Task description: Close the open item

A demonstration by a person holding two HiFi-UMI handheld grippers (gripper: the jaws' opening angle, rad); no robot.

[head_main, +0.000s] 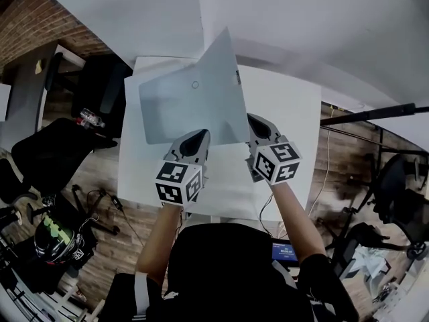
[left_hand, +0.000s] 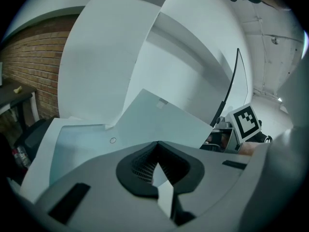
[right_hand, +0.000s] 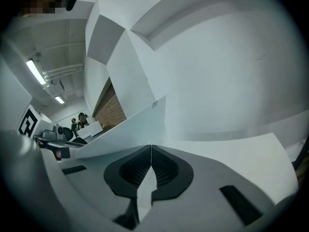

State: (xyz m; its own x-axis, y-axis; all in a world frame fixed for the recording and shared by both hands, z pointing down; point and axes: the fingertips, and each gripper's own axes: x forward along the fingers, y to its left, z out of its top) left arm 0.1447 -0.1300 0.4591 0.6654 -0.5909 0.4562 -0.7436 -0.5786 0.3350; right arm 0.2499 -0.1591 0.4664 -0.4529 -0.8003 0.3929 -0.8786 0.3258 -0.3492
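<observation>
Surface: white table (head_main: 285, 109); wooden floor (head_main: 127, 243), brick wall (head_main: 40, 15).
Laptop (head_main: 191, 102): grey, part open, toward the table's far left corner.
Left gripper (head_main: 198, 138): jaws together, empty, at the laptop's near edge.
Right gripper (head_main: 257, 122): same.

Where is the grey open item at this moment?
Head view: the grey open item lies on the white table, toward its far left, just beyond the left claw and right claw.

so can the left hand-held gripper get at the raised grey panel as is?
Probably yes: the left hand-held gripper, jaws shut, sits at the raised grey panel's near edge, nothing between.
</observation>
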